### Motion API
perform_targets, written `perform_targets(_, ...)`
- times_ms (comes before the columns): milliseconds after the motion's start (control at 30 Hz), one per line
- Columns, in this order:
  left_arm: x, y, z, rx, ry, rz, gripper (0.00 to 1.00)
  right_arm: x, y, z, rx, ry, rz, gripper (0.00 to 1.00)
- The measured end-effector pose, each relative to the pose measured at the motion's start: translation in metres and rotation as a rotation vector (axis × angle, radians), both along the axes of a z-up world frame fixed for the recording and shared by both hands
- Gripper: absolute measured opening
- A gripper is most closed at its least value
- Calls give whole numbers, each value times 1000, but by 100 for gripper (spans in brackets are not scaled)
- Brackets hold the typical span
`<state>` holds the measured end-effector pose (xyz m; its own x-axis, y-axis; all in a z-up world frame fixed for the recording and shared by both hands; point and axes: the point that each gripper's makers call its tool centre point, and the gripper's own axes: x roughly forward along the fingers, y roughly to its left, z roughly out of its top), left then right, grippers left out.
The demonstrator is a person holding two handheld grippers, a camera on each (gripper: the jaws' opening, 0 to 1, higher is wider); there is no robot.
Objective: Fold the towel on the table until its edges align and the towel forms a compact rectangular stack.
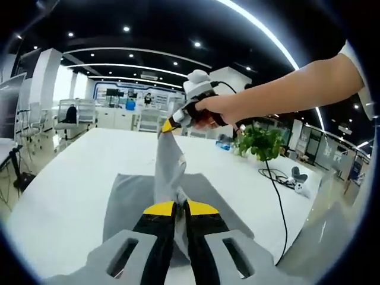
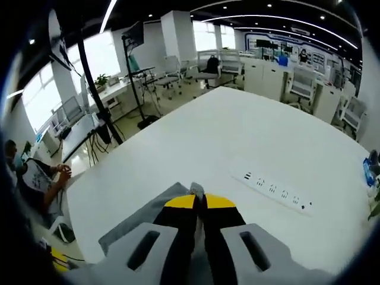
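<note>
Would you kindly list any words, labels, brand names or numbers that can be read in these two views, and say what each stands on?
None can be read.
Power strip on the table: small dark marks by its sockets, too small to read.
Signs on the far office wall: bright panels, too blurred to read.
Towel, left gripper and right gripper: no print visible.

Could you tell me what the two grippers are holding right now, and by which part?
Both hold the grey towel: the left gripper and right gripper each pinch its lifted edge.
</note>
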<state>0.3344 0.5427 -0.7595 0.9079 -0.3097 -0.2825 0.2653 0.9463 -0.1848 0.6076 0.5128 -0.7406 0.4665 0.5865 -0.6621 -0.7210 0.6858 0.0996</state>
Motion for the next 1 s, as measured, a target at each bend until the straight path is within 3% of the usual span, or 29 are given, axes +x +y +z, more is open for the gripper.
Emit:
perform_targets(433,-5,36,-42,57,59,45,6,5,22,-33,17,31,-20,2)
perform_targets(533,-5,43,-47,33,74,68,6,2,30,-36,32,41,-26,2)
perform_targets(1000,-9,68,-84,42,149,119,6,8,61,-71,22,47,-21,2)
